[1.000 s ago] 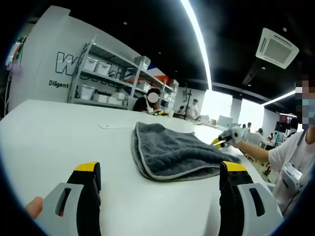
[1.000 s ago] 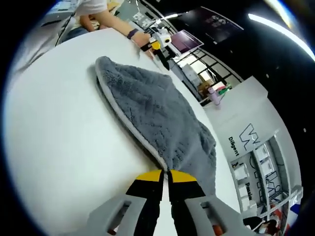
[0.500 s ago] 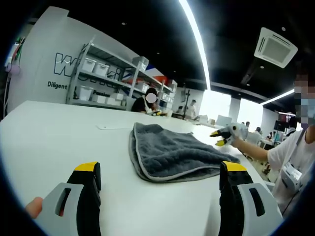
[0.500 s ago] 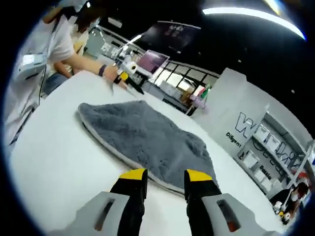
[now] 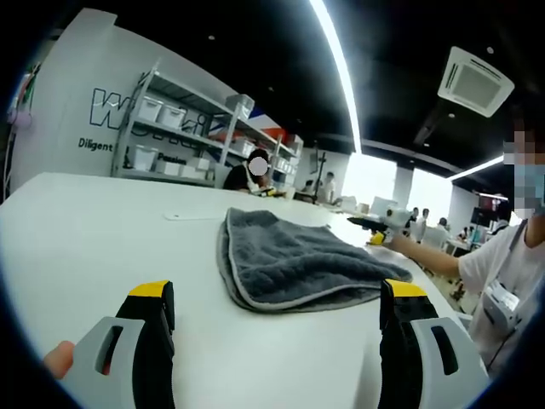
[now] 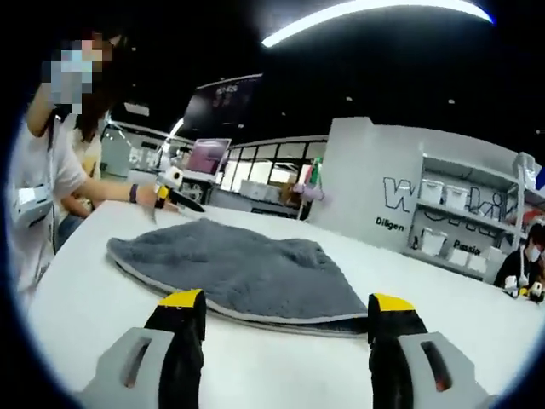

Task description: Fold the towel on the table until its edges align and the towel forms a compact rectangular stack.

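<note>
A grey towel (image 5: 289,260) with a light hem lies folded on the white table (image 5: 94,230), a rounded fold facing my left gripper. My left gripper (image 5: 277,291) stands wide open just short of that fold, holding nothing. In the right gripper view the same towel (image 6: 247,268) spreads in front of my right gripper (image 6: 285,300), which is also wide open and empty, with its tips close to the near hem. The right gripper (image 5: 379,232) shows beyond the towel's far side in a hand. The left gripper (image 6: 174,194) shows past the towel's left end.
A person with a badge stands at the table's edge (image 5: 502,290). A small flat white piece (image 5: 183,216) lies on the table behind the towel. Shelves with white bins (image 5: 170,136) and a lettered wall stand behind. Other people sit at the far side (image 5: 251,175).
My right gripper went from shut at the towel's hem to wide open, letting the towel go and levelling out low over the table. The left gripper stayed open in place.
</note>
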